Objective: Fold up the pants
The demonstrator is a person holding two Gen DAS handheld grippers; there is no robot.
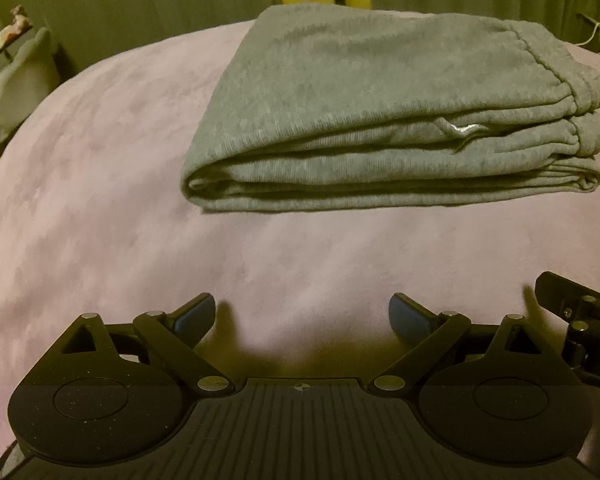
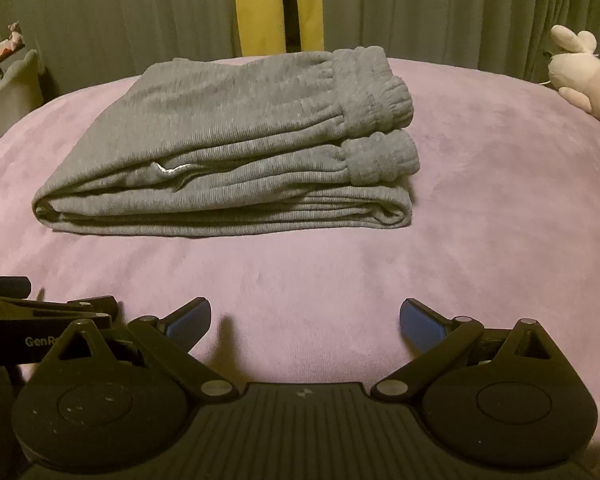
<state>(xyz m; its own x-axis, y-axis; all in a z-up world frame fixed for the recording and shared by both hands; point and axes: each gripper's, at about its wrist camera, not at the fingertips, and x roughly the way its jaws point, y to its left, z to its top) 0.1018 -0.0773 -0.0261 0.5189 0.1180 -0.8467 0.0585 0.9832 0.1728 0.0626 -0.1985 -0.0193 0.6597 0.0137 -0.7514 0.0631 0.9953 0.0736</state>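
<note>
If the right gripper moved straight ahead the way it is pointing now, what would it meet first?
Probably the folded grey pants. The open right gripper points across bare pink blanket toward their near, right-hand part, though depth is hard to judge.

**Soft cloth, matt plastic**

The pants (image 2: pixel 228 128) before me are grey ribbed knit, matt and soft. The blanket (image 2: pixel 480 220) beneath is plush, velvety lilac. My right gripper (image 2: pixel 305 320) is matt black plastic with ridged blue pads (image 2: pixel 422 326) and shiny metal pins.
</note>
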